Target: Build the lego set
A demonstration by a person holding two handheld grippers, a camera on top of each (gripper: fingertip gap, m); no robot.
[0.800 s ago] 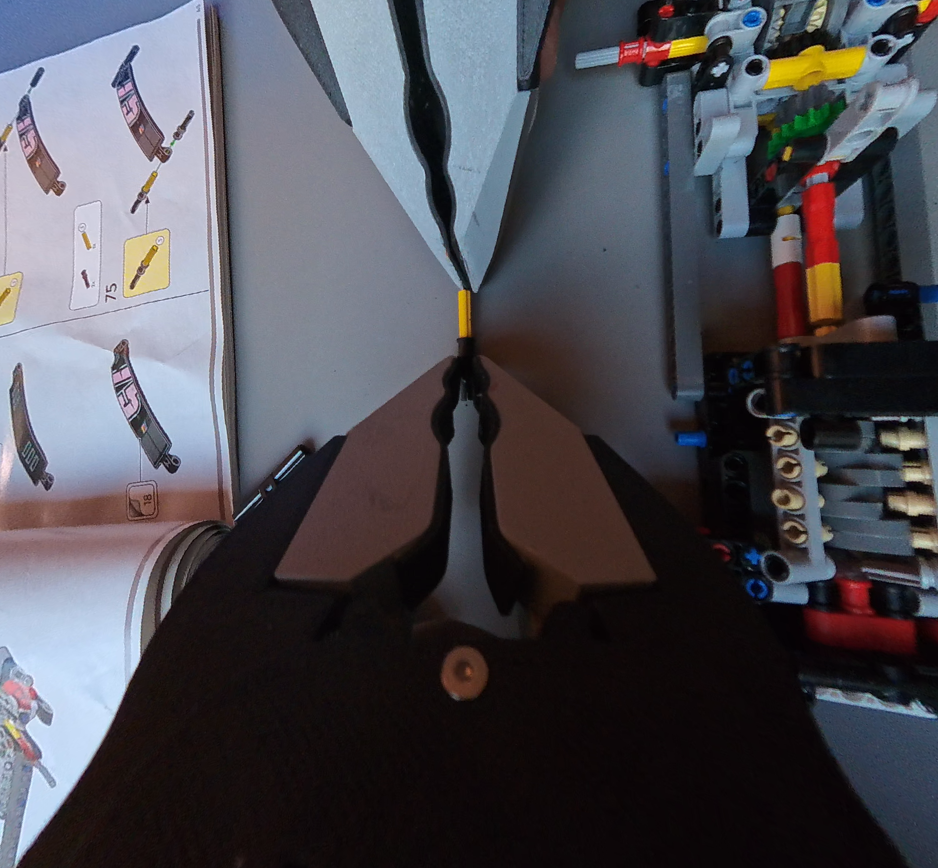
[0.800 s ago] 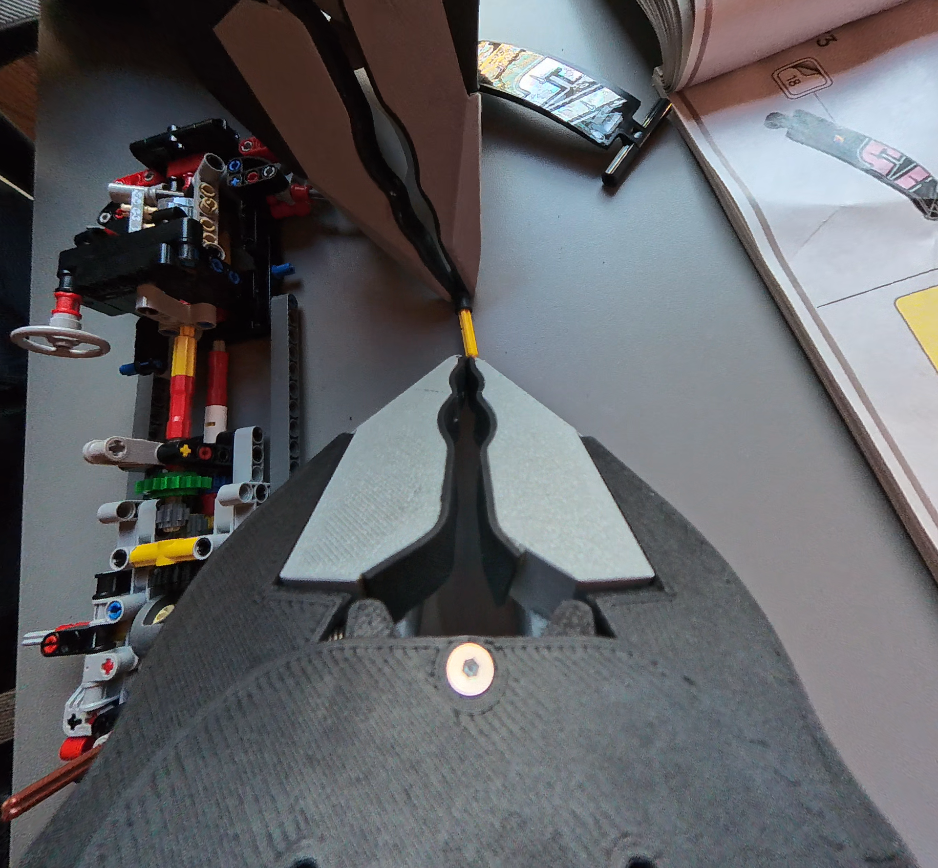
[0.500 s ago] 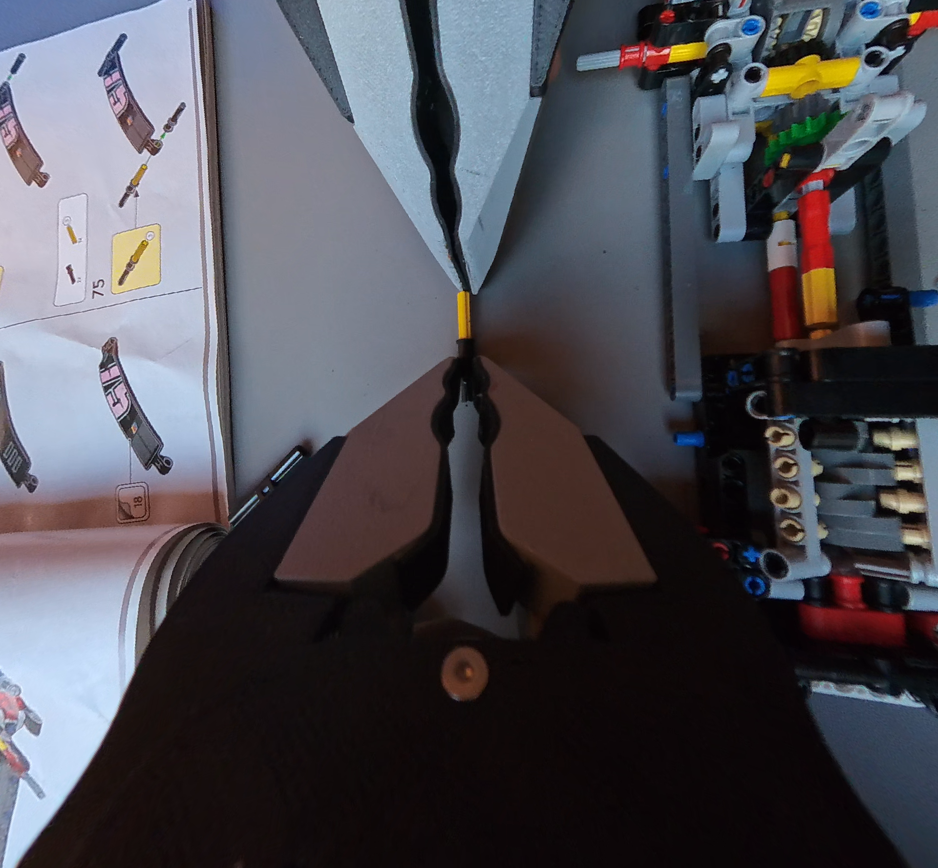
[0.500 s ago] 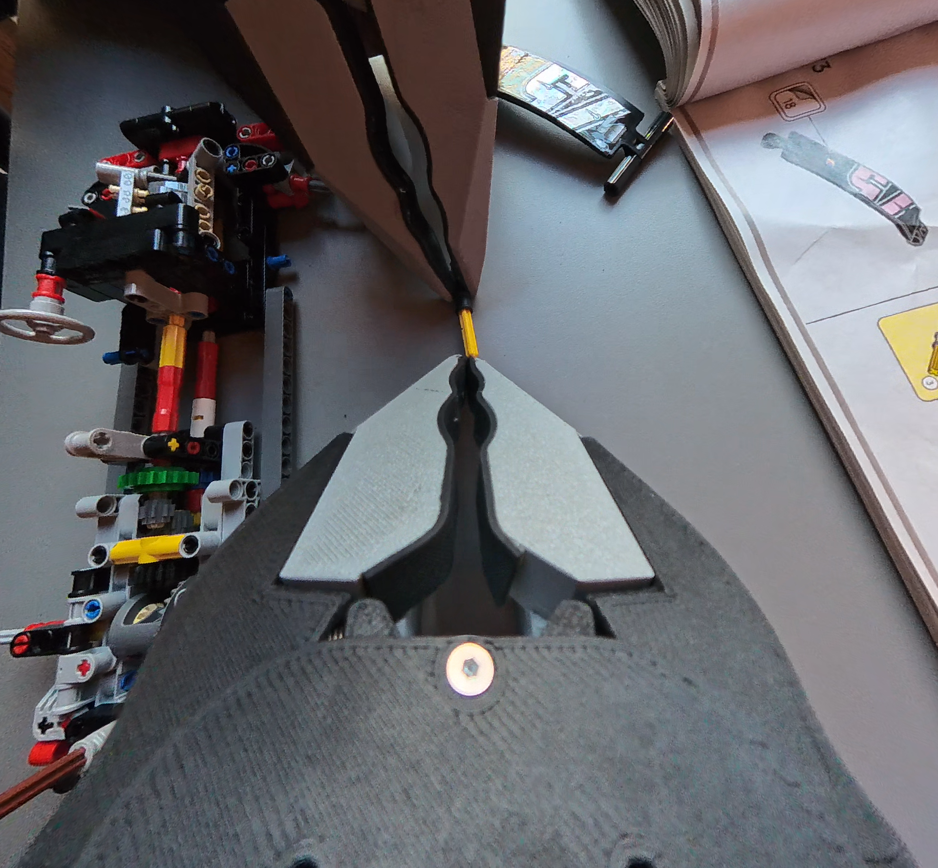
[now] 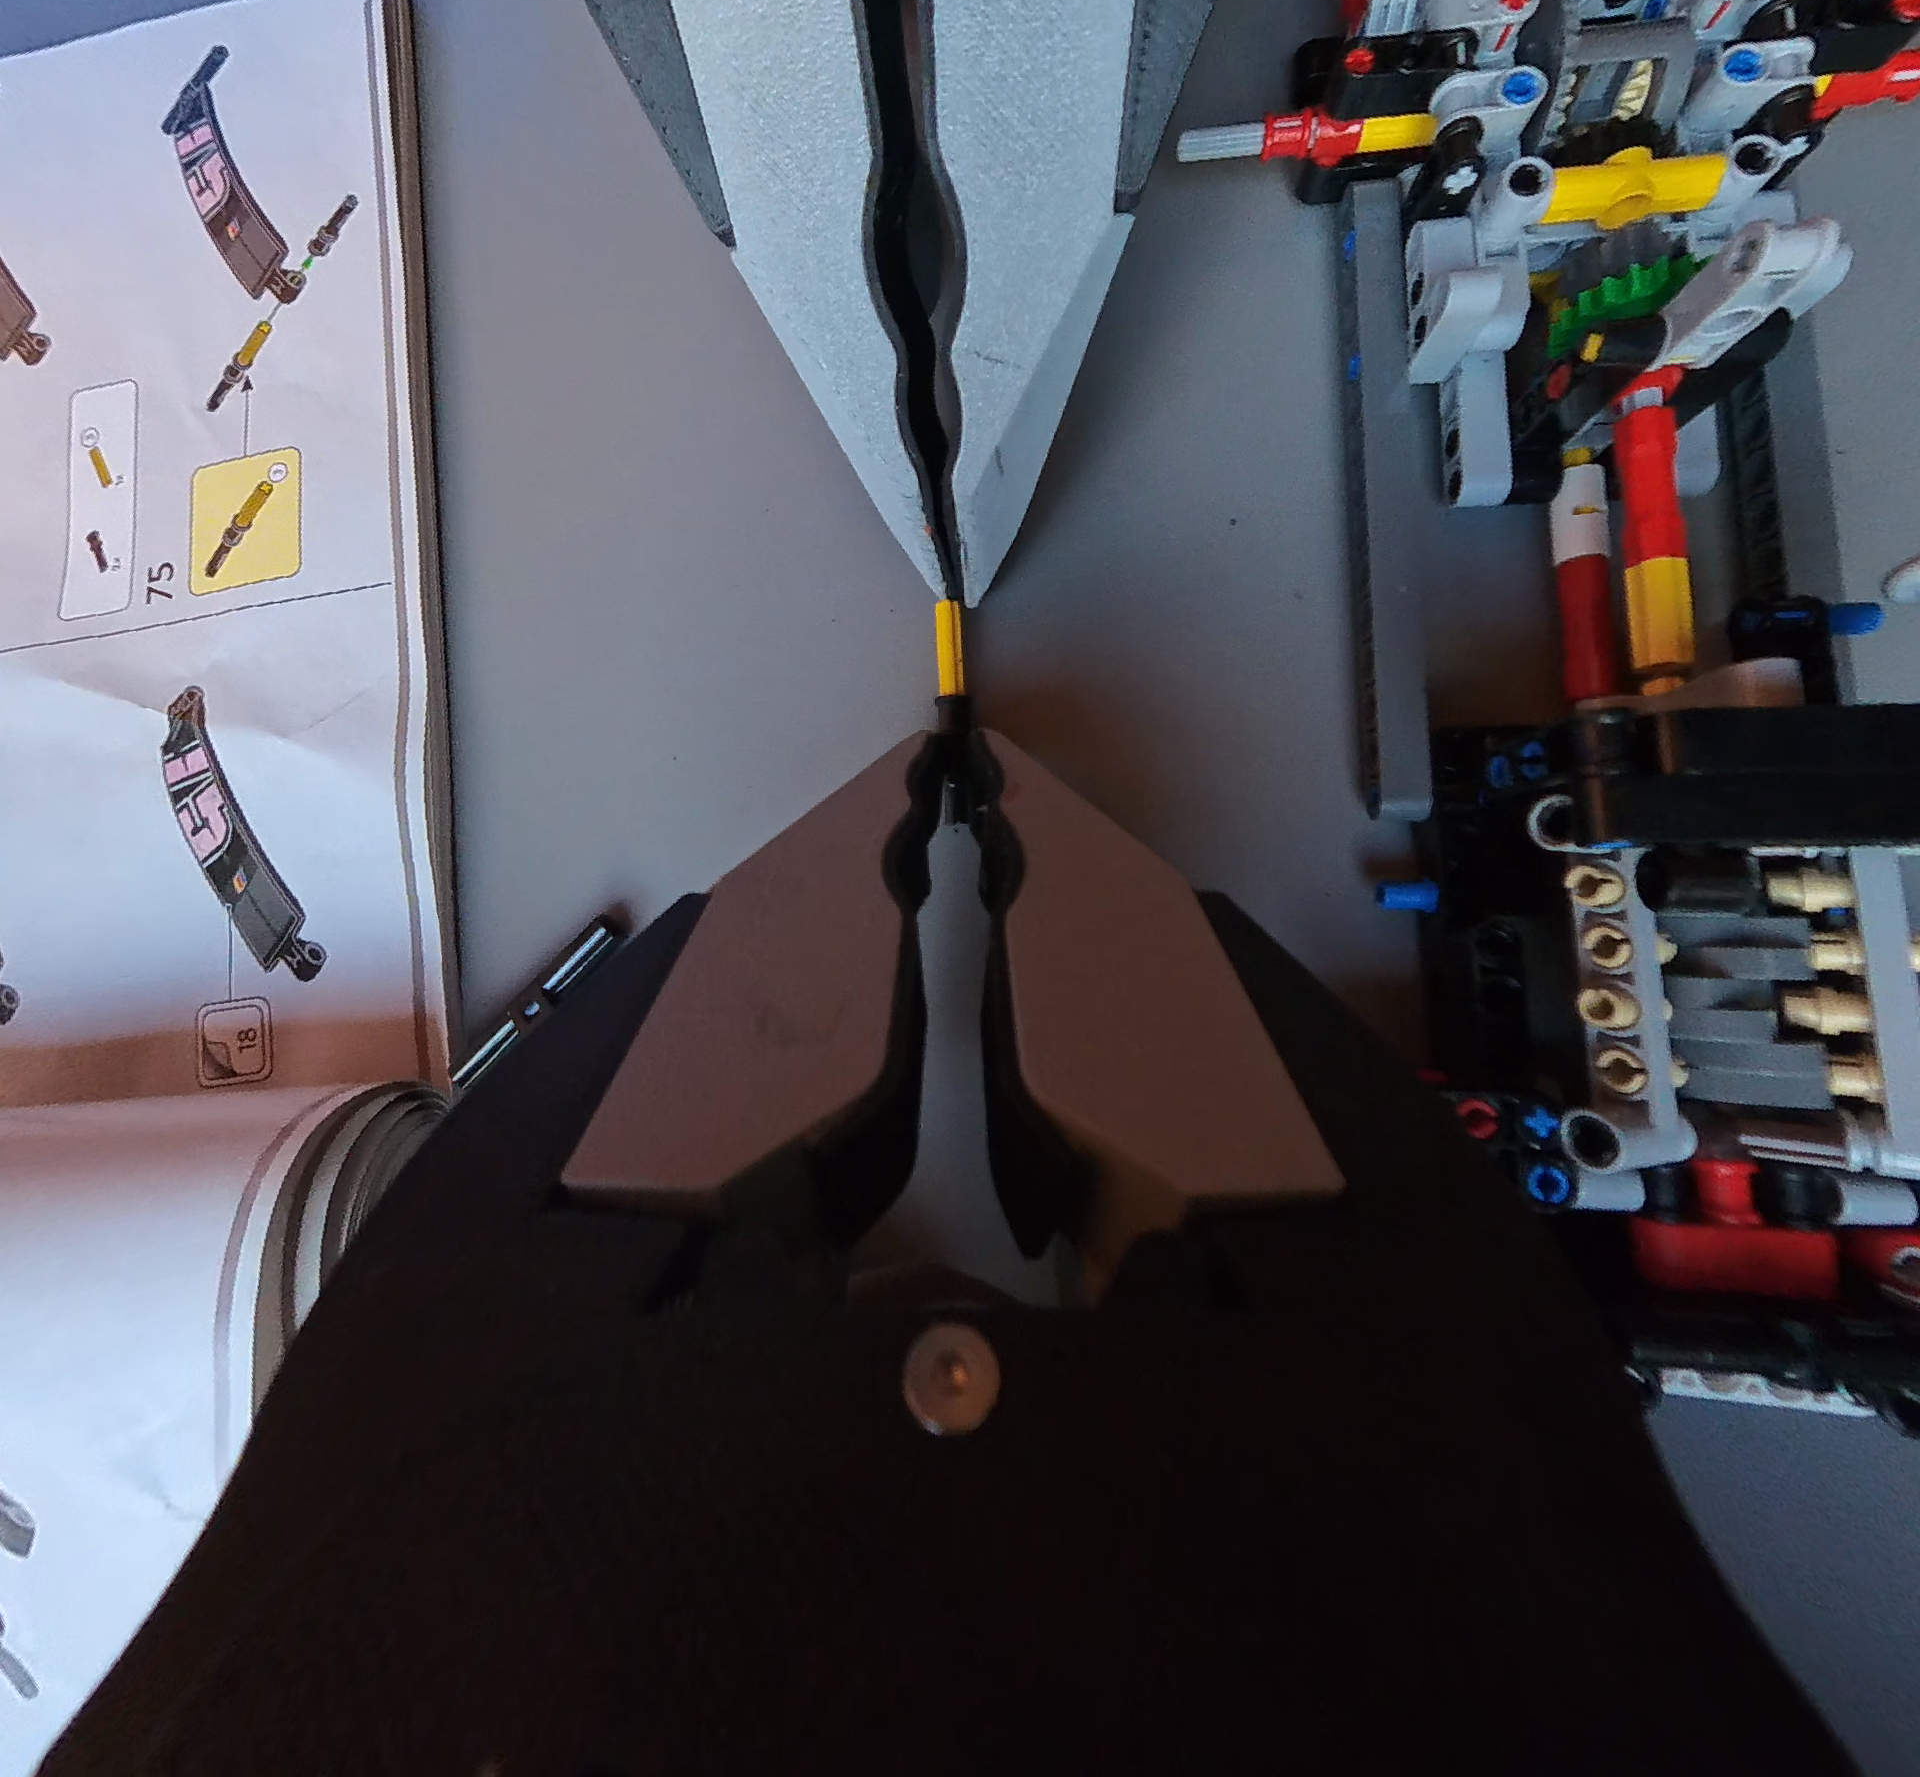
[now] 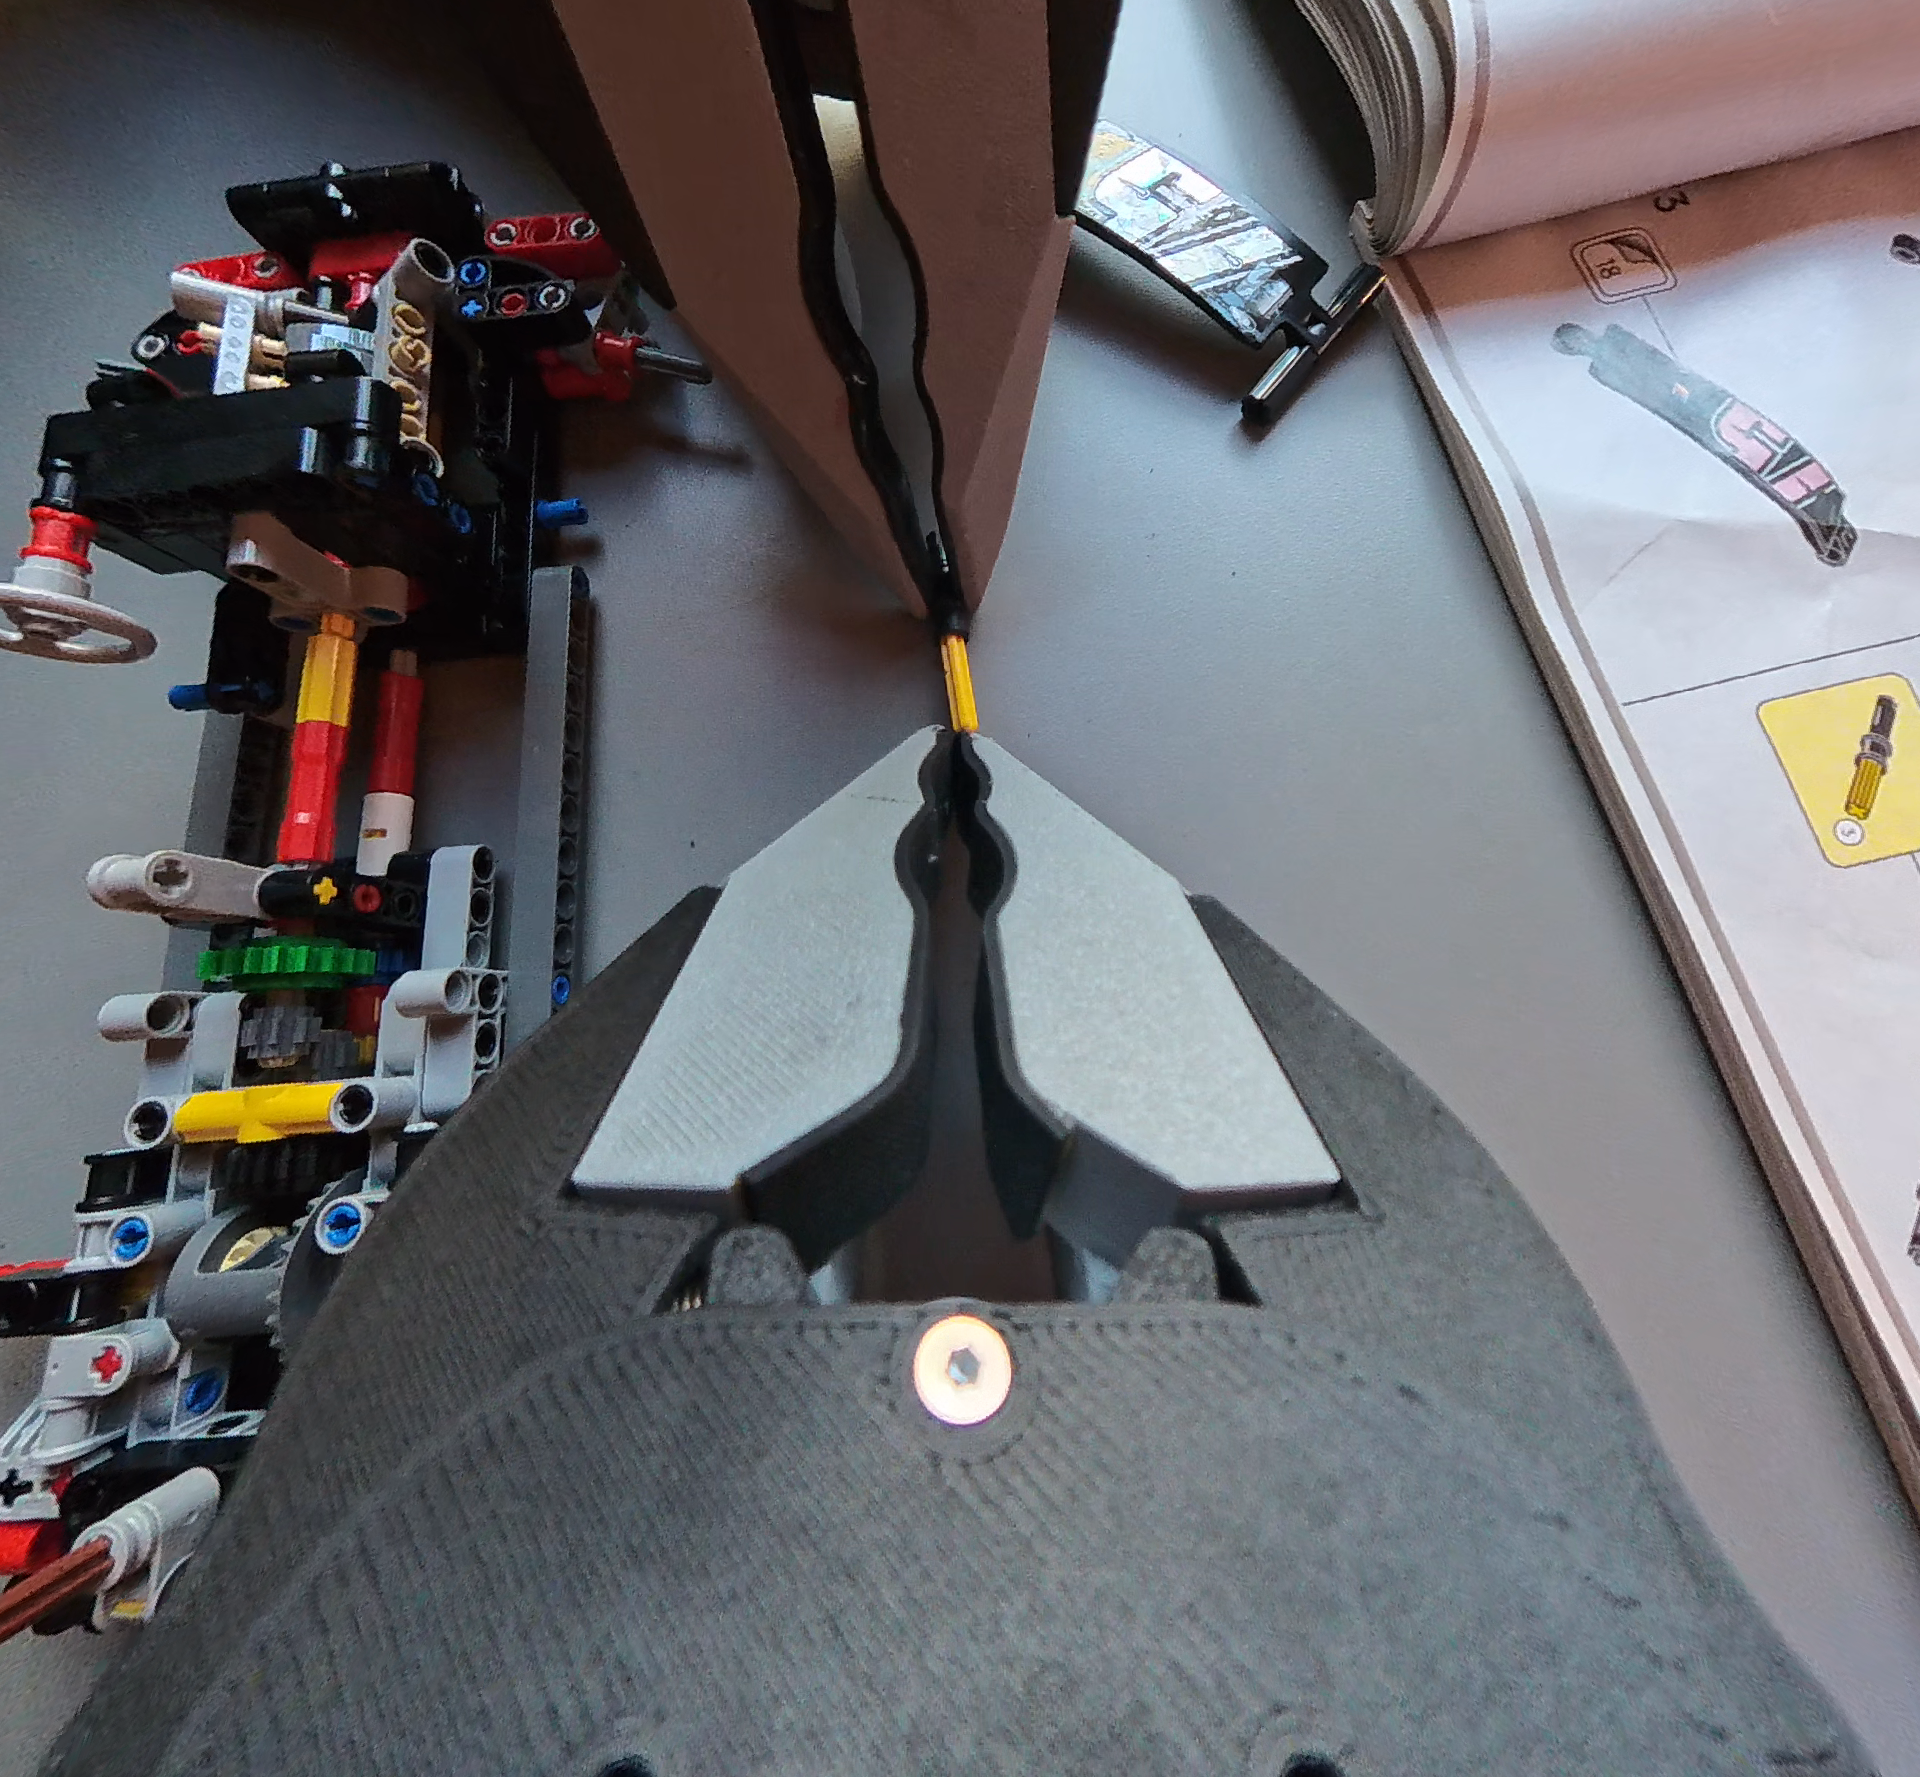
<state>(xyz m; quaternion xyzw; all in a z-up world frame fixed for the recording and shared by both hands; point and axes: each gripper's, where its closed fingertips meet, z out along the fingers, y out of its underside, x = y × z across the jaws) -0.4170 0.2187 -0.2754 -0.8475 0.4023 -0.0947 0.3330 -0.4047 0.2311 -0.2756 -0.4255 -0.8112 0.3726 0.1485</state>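
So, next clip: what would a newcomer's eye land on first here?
The two grippers meeting tip to tip mid-frame: the left gripper shut on the black pin, the right gripper shut on the yellow axle that joins it. Then the colourful brick-built chassis on one side and the open instruction booklet on the other.

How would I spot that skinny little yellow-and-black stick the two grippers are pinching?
Find the grey tabletop between the open instruction booklet and the brick-built toy chassis. Mid-air there, the brown-fingered left gripper and grey-fingered right gripper meet tip to tip. The thin yellow axle with a black end bridges them.
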